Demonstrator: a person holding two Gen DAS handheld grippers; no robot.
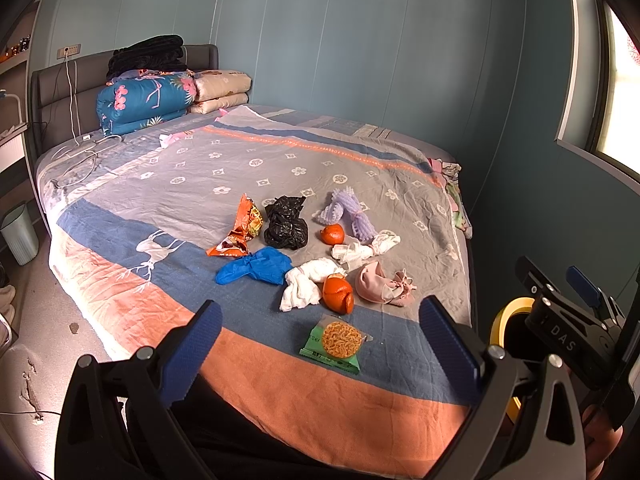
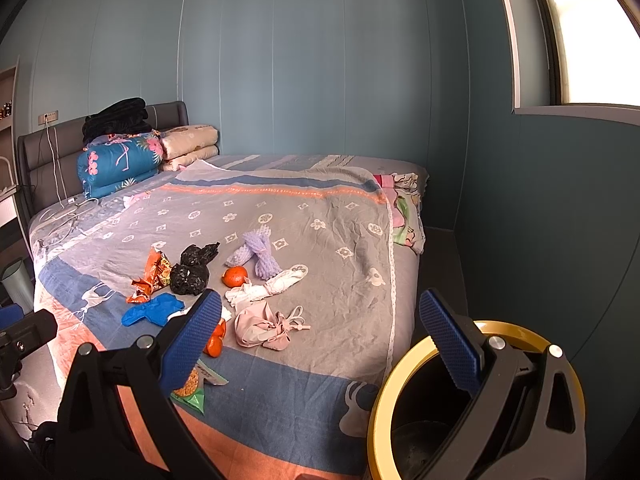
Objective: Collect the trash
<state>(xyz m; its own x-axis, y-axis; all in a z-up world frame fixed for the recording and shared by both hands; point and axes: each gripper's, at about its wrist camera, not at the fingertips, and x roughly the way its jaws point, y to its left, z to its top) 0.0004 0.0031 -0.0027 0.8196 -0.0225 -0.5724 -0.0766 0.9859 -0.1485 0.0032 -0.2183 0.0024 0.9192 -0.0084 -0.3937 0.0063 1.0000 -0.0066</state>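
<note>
Several bits of trash lie on the bed's patterned cover (image 1: 200,184): an orange snack wrapper (image 1: 240,228), a black plastic bag (image 1: 286,224), a blue glove (image 1: 256,266), white tissues (image 1: 306,284), orange peel (image 1: 338,294), a purple foam net (image 1: 352,214), a pink cloth pouch (image 1: 380,284) and a green noodle packet (image 1: 338,342). My left gripper (image 1: 320,306) hangs open and empty above the bed's foot, near the noodle packet. My right gripper (image 2: 320,298) is open and empty too. Its right finger is over a black bin with a yellow rim (image 2: 400,368) beside the bed.
Folded quilts (image 1: 144,100) and a black blanket are stacked at the headboard. A white charging cable (image 1: 80,152) trails over the far left of the bed. A pale ribbed bin (image 1: 20,232) stands on the floor at left. The wall and window close off the right side.
</note>
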